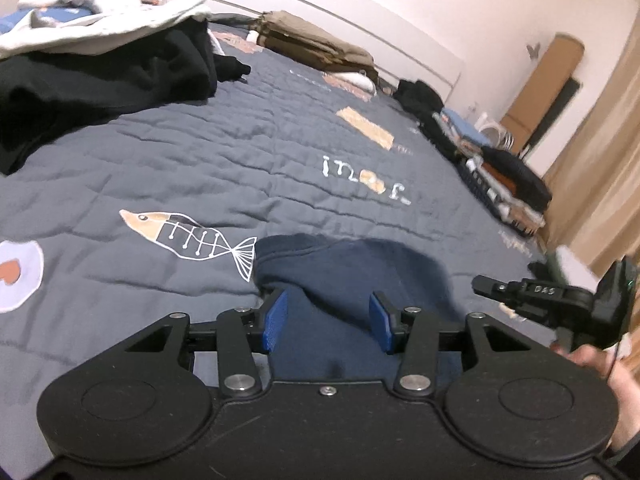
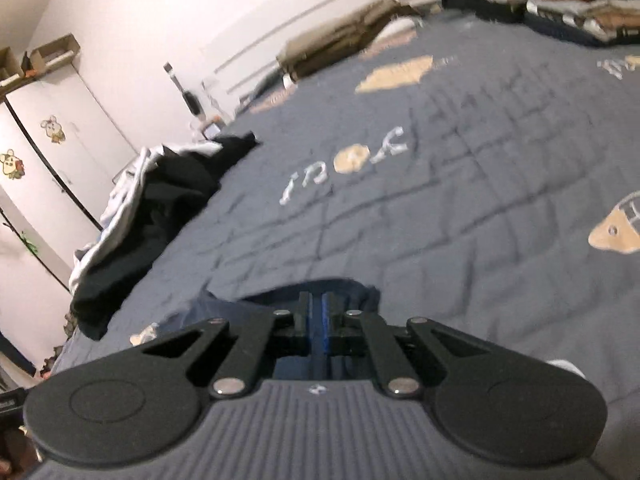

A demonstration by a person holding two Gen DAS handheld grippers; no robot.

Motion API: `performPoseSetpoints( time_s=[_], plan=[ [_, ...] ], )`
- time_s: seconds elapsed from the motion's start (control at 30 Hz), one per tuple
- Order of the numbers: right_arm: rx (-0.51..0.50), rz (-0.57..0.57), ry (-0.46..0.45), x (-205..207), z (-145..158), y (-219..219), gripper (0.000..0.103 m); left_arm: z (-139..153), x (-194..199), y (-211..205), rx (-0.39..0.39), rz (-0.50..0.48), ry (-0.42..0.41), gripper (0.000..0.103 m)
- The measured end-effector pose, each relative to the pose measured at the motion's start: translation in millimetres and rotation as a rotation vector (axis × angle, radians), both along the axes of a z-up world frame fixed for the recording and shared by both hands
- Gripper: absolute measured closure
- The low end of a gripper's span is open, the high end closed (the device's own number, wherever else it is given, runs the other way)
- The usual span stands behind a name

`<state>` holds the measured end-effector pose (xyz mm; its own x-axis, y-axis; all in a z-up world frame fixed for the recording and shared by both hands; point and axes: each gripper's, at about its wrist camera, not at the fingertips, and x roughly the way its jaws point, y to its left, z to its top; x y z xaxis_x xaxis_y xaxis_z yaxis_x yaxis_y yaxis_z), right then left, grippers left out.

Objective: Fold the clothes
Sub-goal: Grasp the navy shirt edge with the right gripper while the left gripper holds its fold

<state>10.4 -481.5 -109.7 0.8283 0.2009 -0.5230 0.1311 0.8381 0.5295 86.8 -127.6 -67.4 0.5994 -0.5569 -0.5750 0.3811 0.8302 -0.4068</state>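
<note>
Two grippers work one navy garment [image 1: 352, 280] lying bunched on the near edge of a grey-blue quilt [image 1: 240, 152]. Left gripper [image 1: 328, 316]: blue pads spread, navy cloth lying between them, pads not pressing it, so released. Right gripper [image 2: 316, 320]: jaws clenched together; navy cloth sits at the tips, whether pinched I cannot tell. Black clothes [image 1: 100, 80] piled far left under a white garment [image 1: 104, 24]. Folded stack [image 1: 500, 176] along the far right edge.
</note>
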Motion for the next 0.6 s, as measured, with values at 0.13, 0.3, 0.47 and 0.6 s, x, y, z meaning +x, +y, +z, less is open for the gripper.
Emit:
performPoseSetpoints(
  time_s=[0.13,0.3,0.47,0.6],
  plan=[
    [-0.021,0.088,-0.013,0,5,6,0.089,-7,11,-5,0.026,-0.002,0.008,0.058],
    [-0.146,0.189,-0.002,16,3,25,0.057,-10,12,-12,0.036,-0.010,0.015,0.058],
    [-0.144,0.205,0.004,25,-5,28,0.050,-12,11,-16,0.045,-0.021,0.015,0.056],
    [-0.074,0.175,0.035,29,-17,26,0.067,-16,15,-19,0.049,-0.021,0.026,0.056]
  ],
)
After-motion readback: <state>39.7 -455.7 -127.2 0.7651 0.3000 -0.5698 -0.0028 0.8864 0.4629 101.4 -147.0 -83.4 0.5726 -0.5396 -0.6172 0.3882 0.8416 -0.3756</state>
